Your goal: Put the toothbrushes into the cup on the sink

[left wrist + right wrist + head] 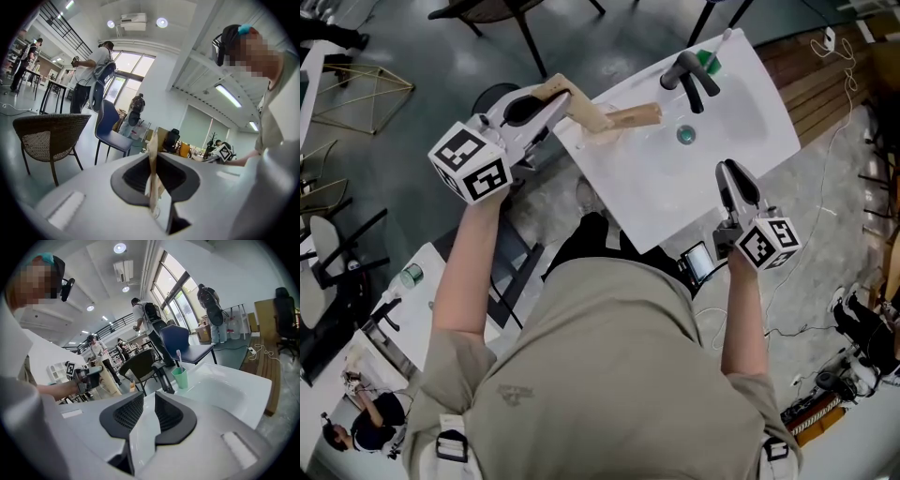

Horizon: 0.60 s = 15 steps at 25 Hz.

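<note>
The left gripper is clamped on a flat tan piece held over the sink's left edge; what it is I cannot tell. The right gripper, at the near right edge, has its fingers slightly parted with nothing between them. The green cup stands at the far corner beside the tap, holding a toothbrush.

A white sink carries everything here, with its shallow basin toward the far right. A dark faucet rises at its far edge. Just beside the faucet, at the far corner, stands a green cup with one white toothbrush upright in it. A round drain sits in the basin near the faucet. A tan cardboard pack, clamped in the left tongs, reaches over the sink's left edge; whether it touches the sink cannot be told.
</note>
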Tool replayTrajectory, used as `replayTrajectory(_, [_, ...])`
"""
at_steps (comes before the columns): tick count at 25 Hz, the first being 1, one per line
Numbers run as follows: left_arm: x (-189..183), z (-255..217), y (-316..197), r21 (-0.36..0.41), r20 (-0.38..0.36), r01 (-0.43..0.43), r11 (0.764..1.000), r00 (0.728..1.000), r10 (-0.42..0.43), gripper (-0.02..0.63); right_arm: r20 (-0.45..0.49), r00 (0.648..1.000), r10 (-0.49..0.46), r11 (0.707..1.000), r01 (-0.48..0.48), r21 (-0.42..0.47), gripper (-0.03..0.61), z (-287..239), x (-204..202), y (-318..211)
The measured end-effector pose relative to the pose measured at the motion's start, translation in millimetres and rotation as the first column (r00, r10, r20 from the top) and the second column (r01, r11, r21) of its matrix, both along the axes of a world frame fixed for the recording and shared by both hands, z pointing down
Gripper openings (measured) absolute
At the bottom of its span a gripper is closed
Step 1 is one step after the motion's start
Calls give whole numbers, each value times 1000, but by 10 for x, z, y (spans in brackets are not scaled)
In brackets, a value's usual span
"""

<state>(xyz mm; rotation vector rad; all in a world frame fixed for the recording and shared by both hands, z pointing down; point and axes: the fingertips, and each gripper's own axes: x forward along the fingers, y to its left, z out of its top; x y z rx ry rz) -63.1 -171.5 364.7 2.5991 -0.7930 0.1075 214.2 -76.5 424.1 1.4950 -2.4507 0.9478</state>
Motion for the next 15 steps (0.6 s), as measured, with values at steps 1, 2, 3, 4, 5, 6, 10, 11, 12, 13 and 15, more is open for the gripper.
replayTrajectory(1, [13,19,-3,-3,2,-4,1000,1000,4,37,1,1000,3,1000,-3,-3,83,7,13,2])
replayTrajectory(2, [26,36,-4,-6,3,-8,1000,1000,8,37,1,1000,6,1000,-6,-6,83,13,24,5])
replayTrajectory(3, [40,51,-3,-9,4,-13,1000,1000,13,37,1,1000,8,1000,-8,-10,83,16,31,7])
replayTrajectory(4, [51,64,-2,-12,5,-16,1000,1000,16,37,0,1000,10,1000,-10,-13,83,16,32,9])
replayTrajectory(5, [59,80,-2,-15,5,-18,1000,1000,18,37,0,1000,11,1000,-11,-16,83,18,31,12])
replayTrajectory(6, [63,100,-4,-17,4,-19,1000,1000,19,37,2,1000,11,1000,-11,-17,83,24,31,14])
replayTrajectory(10, [77,183,-1,-27,0,-23,999,1000,23,37,7,1000,13,1000,-12,-21,83,53,29,31])
replayTrajectory(11, [83,201,2,-30,-1,-25,999,1000,25,37,7,1000,12,1000,-12,-23,83,56,29,35])
replayTrajectory(12, [89,218,5,-33,-1,-28,999,1000,28,37,6,1000,12,1000,-12,-25,83,60,28,38])
replayTrajectory(13, [94,235,7,-36,-2,-30,999,1000,30,37,5,1000,12,1000,-12,-27,83,65,30,41])
replayTrajectory(15, [103,269,7,-39,-3,-34,999,999,34,37,5,1000,14,999,-14,-31,83,81,37,45])
